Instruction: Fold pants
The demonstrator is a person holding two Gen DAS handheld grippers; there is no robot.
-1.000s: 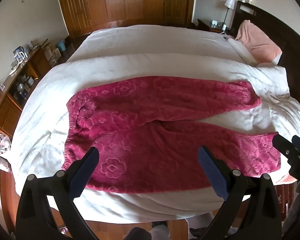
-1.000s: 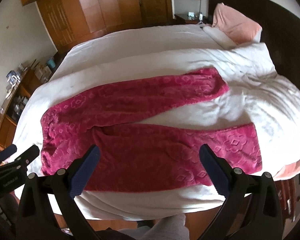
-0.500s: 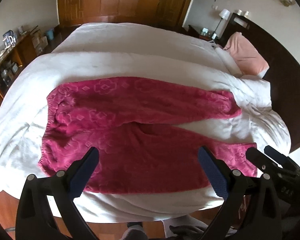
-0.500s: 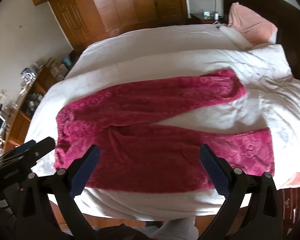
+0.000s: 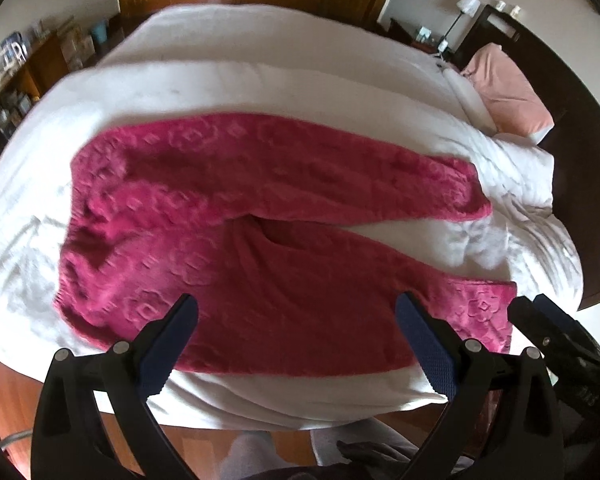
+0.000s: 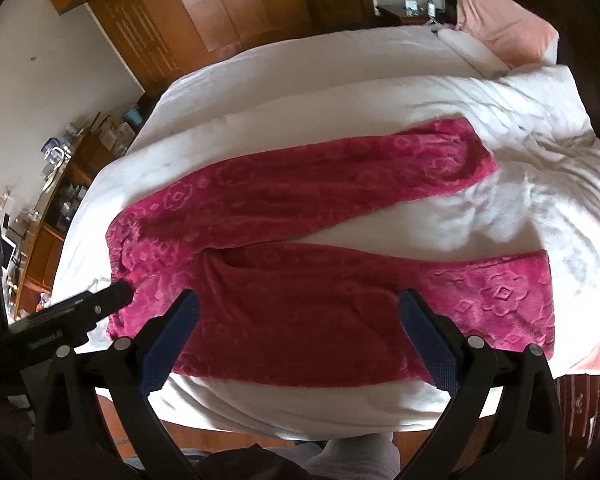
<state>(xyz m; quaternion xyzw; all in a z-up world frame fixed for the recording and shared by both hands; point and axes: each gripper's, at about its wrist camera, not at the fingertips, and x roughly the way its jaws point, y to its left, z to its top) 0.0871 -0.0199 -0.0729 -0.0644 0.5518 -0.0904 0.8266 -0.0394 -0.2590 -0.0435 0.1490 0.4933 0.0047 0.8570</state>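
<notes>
Pink fleece pants (image 5: 228,216) (image 6: 300,216) with an embossed flower pattern lie flat on the white bed (image 5: 260,80) (image 6: 380,92), waistband at the left, both legs stretched to the right and spread apart. My left gripper (image 5: 296,320) is open, hovering above the near leg by the bed's front edge, with nothing between its blue pads (image 5: 168,344). My right gripper (image 6: 298,316) is open too, over the same near leg. Each gripper shows in the other's view: the right one (image 5: 556,344) at the near cuff, the left one (image 6: 60,320) by the waistband.
A pink pillow (image 5: 508,92) (image 6: 504,24) leans on the dark headboard at the right. Wooden wardrobes (image 6: 228,12) stand behind the bed. A cluttered low cabinet (image 6: 56,196) runs along the left wall. A bedside lamp (image 5: 464,8) stands at the back right. A person's legs (image 6: 352,456) show below.
Both grippers have come lower and closer to the near leg of the pants. The left view has swung left-to-right and is blurred by motion. Both stay open.
</notes>
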